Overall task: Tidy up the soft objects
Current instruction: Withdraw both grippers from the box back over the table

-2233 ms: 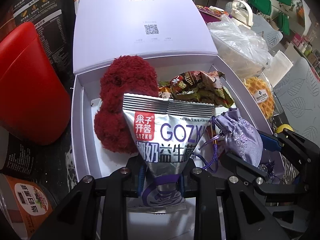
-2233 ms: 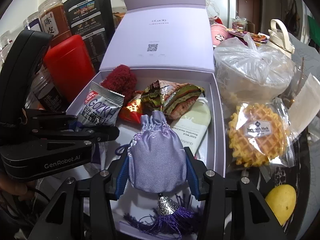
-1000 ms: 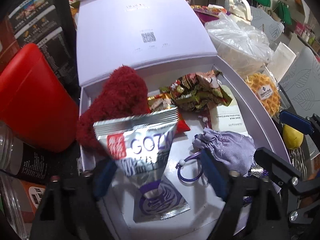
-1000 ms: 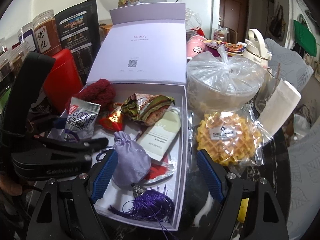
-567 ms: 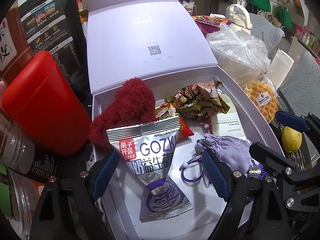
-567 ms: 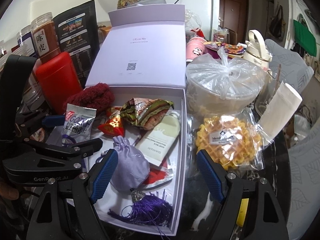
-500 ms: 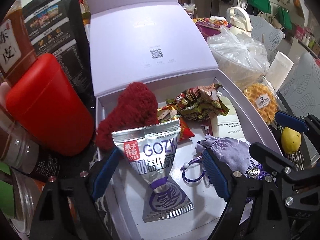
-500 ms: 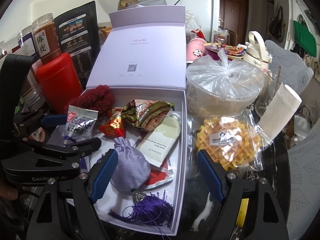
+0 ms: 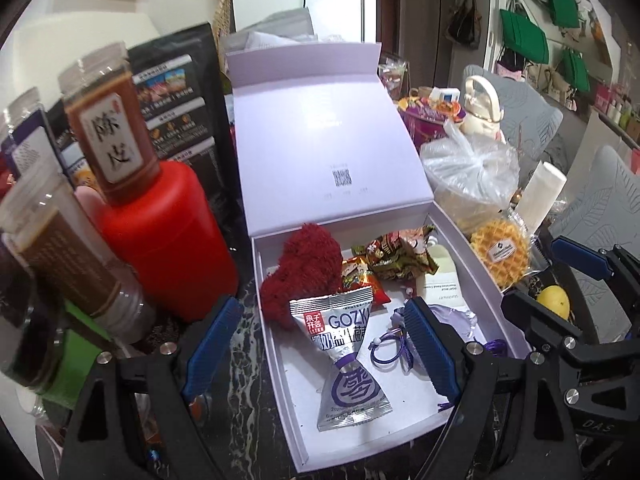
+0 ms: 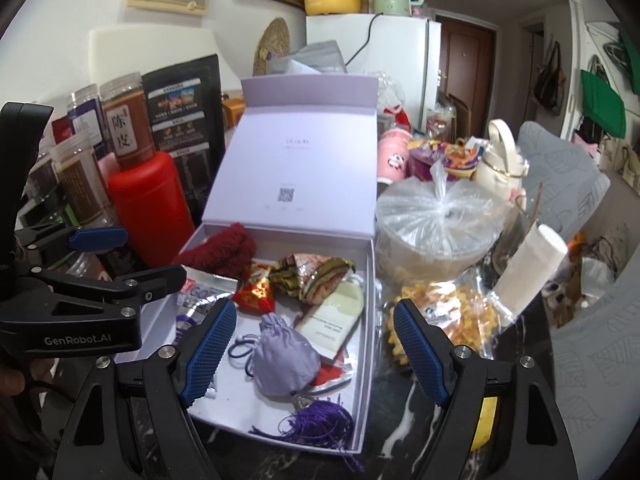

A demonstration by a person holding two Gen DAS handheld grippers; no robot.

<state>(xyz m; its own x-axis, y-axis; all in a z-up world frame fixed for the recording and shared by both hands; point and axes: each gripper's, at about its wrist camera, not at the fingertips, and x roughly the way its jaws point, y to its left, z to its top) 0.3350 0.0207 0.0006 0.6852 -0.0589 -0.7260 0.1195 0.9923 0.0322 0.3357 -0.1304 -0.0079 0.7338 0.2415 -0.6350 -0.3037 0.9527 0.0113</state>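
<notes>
Fingers wide apart, both grippers, left gripper (image 9: 320, 356), right gripper (image 10: 314, 354), nothing held | snack packet (image 9: 343, 344), purple pouch (image 10: 282, 354) lying in lilac box (image 10: 370, 300)

One open lilac box (image 10: 370, 280) is sitting mid-frame, holding one red fluffy toy (image 9: 304, 268), one silver snack packet (image 9: 340, 340), one lilac pouch (image 10: 282, 356), one red wrapper (image 10: 256, 294), one green-brown wrapper (image 10: 312, 274) and one cream tube (image 10: 334, 316). Right of it are lying one waffle pack (image 9: 500, 252) and one lemon (image 9: 554, 300). At left are standing one red canister (image 9: 164, 236) and three clear jars (image 10: 126, 124).
</notes>
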